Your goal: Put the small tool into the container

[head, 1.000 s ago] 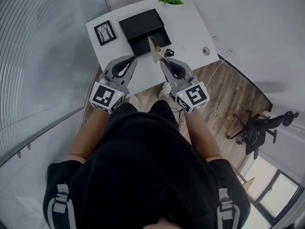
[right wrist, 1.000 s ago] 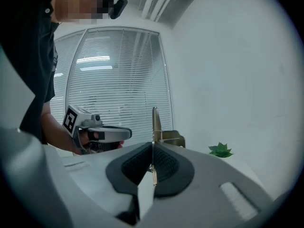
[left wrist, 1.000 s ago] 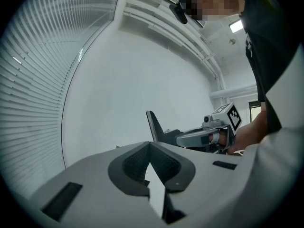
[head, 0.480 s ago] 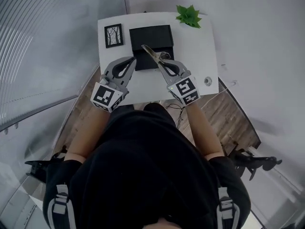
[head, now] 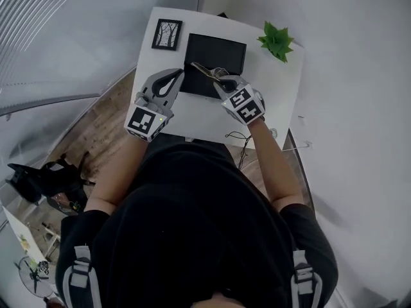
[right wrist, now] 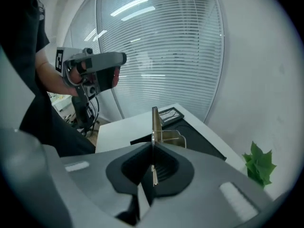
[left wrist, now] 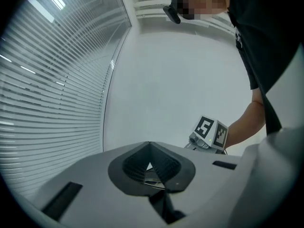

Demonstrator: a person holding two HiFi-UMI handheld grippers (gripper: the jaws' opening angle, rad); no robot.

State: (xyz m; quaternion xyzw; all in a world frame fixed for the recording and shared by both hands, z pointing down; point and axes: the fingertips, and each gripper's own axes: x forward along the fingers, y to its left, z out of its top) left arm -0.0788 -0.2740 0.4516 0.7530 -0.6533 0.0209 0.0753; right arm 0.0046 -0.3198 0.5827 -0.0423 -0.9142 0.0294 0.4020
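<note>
A small metal tool (head: 204, 70) with a thin flat blade (right wrist: 155, 123) stands upright in my right gripper (head: 219, 82), which is shut on it. The gripper holds the tool above the near part of the shallow black container (head: 217, 50) on the white table (head: 192, 114). In the right gripper view (right wrist: 153, 147) the container (right wrist: 199, 139) lies just beyond the tool. My left gripper (head: 172, 77) hovers by the container's left side, shut and empty. Its own view (left wrist: 149, 145) tilts up at a bare wall.
A framed tree picture (head: 167, 34) lies left of the container and shows again as the frame (right wrist: 170, 114) in the right gripper view. A green plant (head: 277, 40) stands at the table's far right corner. A cable (head: 239, 136) hangs off the near edge.
The head view has swung, so the table now sits square ahead. My right gripper has carried the tool further over the black container. The left gripper stays beside it.
</note>
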